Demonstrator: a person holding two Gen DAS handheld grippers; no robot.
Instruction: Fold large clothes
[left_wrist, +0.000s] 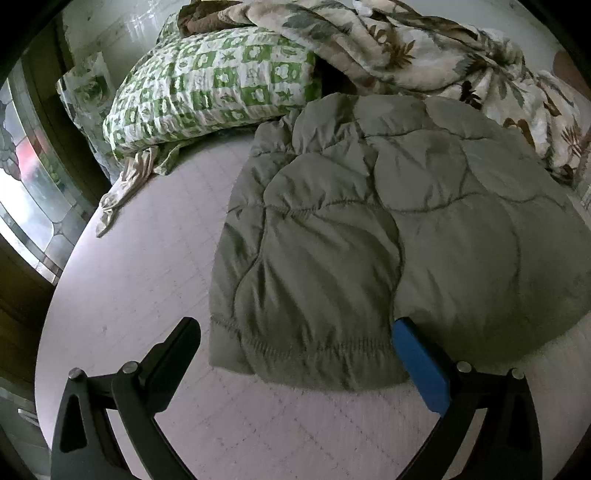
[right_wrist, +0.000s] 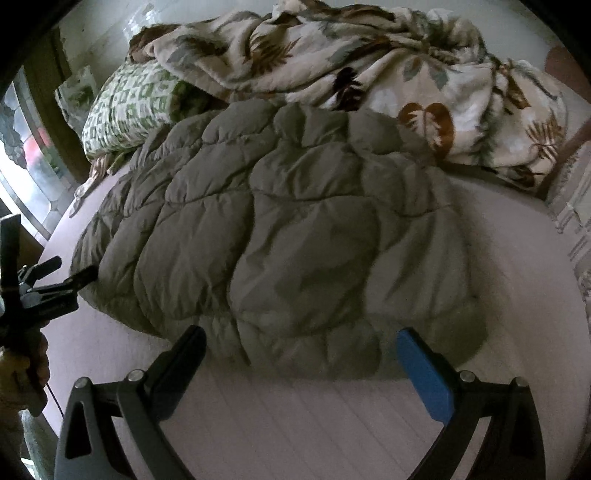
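Your quilted olive jacket (left_wrist: 388, 221) lies folded on the bed (left_wrist: 147, 277), just below the green pillow (left_wrist: 207, 85) and leaf-print blanket (right_wrist: 369, 66). Your left gripper (left_wrist: 295, 332) and right gripper (right_wrist: 301, 341) both hold their fingers spread wide at its near hem, gripping nothing.

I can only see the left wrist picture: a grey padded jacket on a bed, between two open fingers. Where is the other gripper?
Observer: The right gripper is open too, at the jacket's near hem, further right.
Operator: Does the jacket hang off the bed on that side?
Observer: No, its right edge ends on bare mattress.
Operator: Can you see my gripper from over there?
Observer: Yes, the left gripper sits by the jacket's left edge, with a hand holding its handle.
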